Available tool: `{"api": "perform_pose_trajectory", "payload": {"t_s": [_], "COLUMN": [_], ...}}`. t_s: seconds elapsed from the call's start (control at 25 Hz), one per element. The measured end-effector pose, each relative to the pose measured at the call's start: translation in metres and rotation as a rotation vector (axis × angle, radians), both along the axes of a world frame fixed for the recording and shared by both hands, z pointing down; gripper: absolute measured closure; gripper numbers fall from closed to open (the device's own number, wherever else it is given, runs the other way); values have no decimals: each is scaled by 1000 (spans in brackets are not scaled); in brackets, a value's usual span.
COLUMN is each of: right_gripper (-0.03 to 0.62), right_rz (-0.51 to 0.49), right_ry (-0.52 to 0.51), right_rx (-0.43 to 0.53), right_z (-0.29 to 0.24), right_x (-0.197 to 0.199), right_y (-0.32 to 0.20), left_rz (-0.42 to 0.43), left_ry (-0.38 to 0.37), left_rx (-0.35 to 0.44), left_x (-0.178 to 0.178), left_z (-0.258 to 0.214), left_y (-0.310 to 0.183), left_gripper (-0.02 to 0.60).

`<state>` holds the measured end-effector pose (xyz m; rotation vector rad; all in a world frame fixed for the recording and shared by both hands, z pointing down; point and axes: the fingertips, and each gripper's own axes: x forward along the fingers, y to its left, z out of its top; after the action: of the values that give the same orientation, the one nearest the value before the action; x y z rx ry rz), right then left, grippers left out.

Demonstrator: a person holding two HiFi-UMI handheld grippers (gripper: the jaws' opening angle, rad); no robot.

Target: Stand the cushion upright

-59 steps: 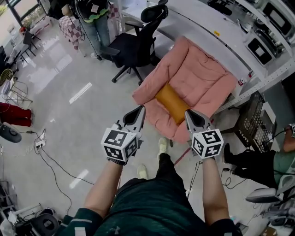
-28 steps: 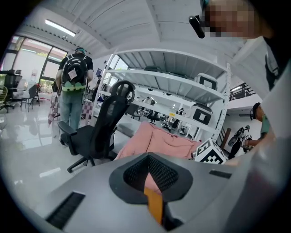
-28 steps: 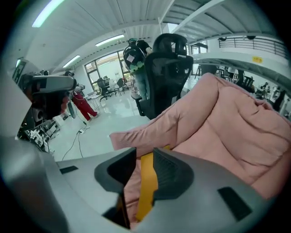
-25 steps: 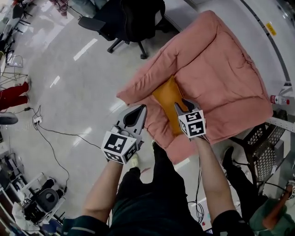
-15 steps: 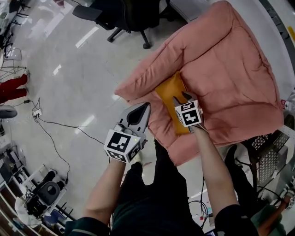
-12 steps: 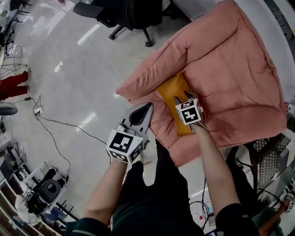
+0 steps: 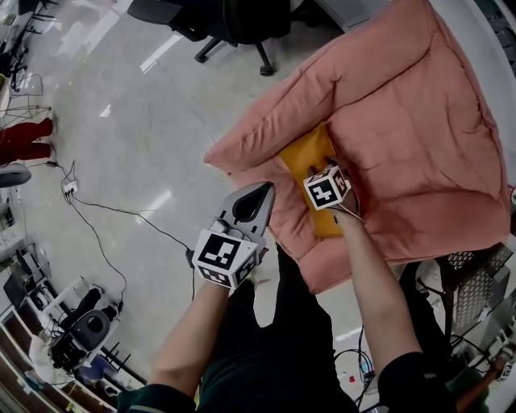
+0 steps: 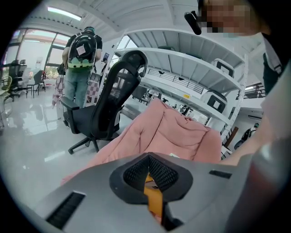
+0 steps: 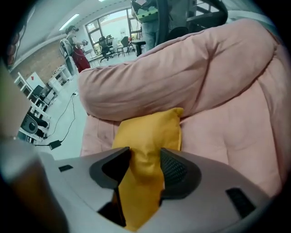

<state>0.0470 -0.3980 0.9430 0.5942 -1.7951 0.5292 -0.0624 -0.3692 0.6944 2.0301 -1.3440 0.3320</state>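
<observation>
The right tool (image 9: 144, 155) points steeply down with its jaws opening, and the near end of the yellow cushion (image 7: 303, 153) stands between them as a bunched ridge of fabric. The cloth brushes the right jaw, but a dark gap shows at the left one, so nothing is clamped yet. The cushion lies flat along the left side of the seat of the pink armchair (image 7: 403, 121). Its long left edge is tucked against the fat arm roll (image 7: 258, 121) and its far corners point toward the backrest. The left tool (image 7: 264, 191) hangs near the front left edge of the chair with its jaws together and nothing in them. It is apart from the cushion, a strip of which shows only through the slit between its jaws. Beyond the chair are the pale floor (image 7: 121, 161), a black office chair (image 7: 242, 20) at the far side and cables trailing on the left. The main risk, as I judge it, is a shallow bite. If the jaws close on that raised fold alone, the cover may stretch and the filling sag, so the cushion droops or slips free as it is tipped up. Closing too deep could also catch the pink seat fabric underneath. And the soft, sloping seat gives a poor footing: once stood on edge, the cushion may flop back down unless it leans on the arm roll or backrest, with the left tool too far off to steady it.
</observation>
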Motion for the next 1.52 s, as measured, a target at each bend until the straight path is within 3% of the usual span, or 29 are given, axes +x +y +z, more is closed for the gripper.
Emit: {"api": "perform_pose_trajectory", "payload": {"t_s": [0.56,1.0,1.24,1.52], "right_gripper": [557,583,583,585], "right_rz": [-14,67,205,569], "right_ry": [-9,-60,-105,-321], "right_rx": [-14,63,158,281], "right_z": [3,-61,-115,-168], "right_x": [4,18,41,90], "right_y": [6,18,12,-18], "left_rz": [-26,14,66,133], "left_ry": [32,36,44,41], "left_rx": [-38,-1,35,75], "left_x": [10,13,26,52], "left_z": [18,-17,-44,-71], "left_y": [4,8,7,-3], "left_gripper": [575,575,575,575]}}
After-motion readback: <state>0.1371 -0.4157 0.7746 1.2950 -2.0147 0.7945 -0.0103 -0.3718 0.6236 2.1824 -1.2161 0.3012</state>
